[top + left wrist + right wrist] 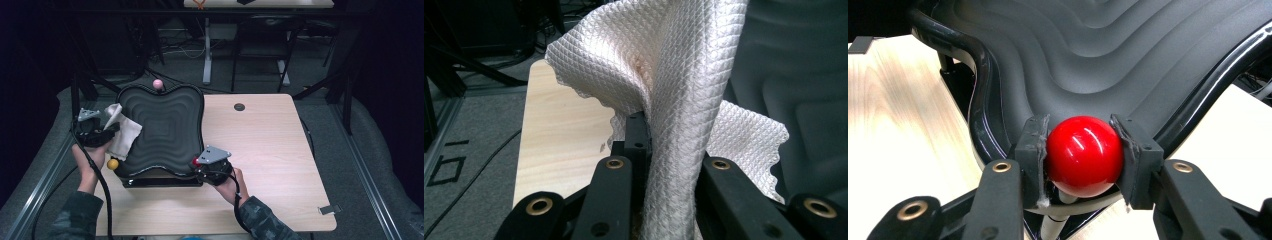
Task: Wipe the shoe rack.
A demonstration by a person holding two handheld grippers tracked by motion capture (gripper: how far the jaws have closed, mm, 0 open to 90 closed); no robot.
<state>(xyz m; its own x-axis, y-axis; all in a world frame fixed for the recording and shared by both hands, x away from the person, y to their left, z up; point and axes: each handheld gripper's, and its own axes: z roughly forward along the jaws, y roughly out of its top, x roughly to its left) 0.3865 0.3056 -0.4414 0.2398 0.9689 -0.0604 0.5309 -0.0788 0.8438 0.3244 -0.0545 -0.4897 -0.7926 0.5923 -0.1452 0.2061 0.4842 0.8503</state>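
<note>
A black wavy tray [165, 130] with ridged steps stands on a base on the wooden table [270, 150], with ball knobs at its corners. My right gripper [200, 164] is shut on the red ball knob [1084, 155] at the tray's near right corner; both pads press its sides. My left gripper [107, 132] is shut on a white quilted cloth [674, 100], which drapes over the tray's left edge [125, 132]. The cloth stands up between the jaws and hides the fingertips in the left gripper view.
A pink ball knob [157, 83] sits at the tray's far edge and a yellow one [113, 163] at its near left corner. A round grommet [239, 107] marks the table's far side. Chairs and desk legs [207, 50] stand beyond the table.
</note>
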